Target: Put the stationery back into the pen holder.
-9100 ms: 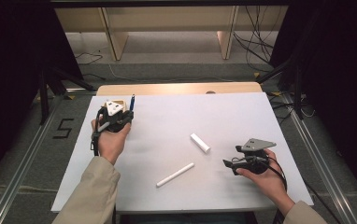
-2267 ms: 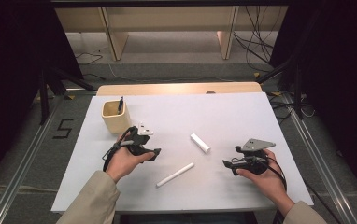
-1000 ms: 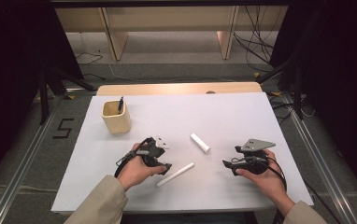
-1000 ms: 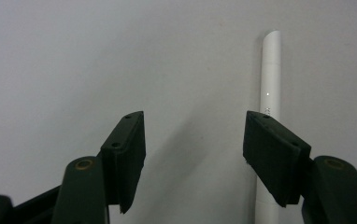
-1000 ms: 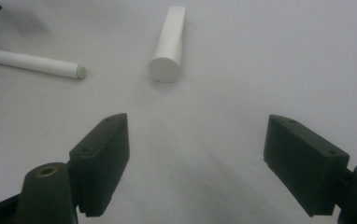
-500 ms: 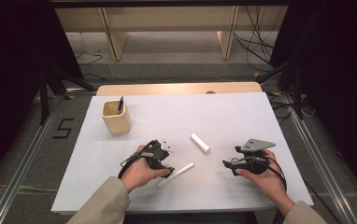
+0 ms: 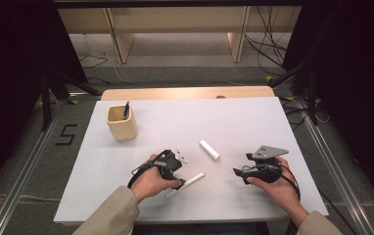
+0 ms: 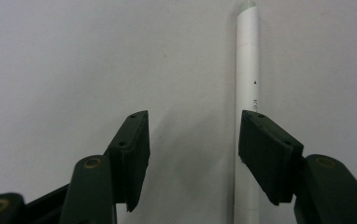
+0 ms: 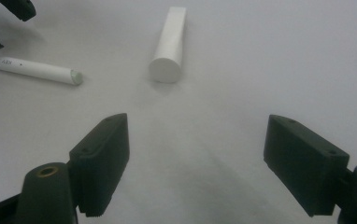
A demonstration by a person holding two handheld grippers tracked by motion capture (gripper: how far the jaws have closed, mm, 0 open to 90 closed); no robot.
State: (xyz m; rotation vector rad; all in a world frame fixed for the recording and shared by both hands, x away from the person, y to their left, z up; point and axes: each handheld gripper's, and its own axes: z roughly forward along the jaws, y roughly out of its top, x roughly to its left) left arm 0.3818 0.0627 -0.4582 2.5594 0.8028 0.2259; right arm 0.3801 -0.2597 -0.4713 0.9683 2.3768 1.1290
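Left gripper [image 7: 177,182] jaws closing, low; right gripper [image 7: 238,172] spread wide

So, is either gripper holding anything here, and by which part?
Nothing is held. The left gripper has open jaws, just closing, around the white pen without pressing it; the right gripper is open.

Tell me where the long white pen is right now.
In the high view the white pen lies on the table's near middle, between the left gripper's open jaws, left of the white cap.
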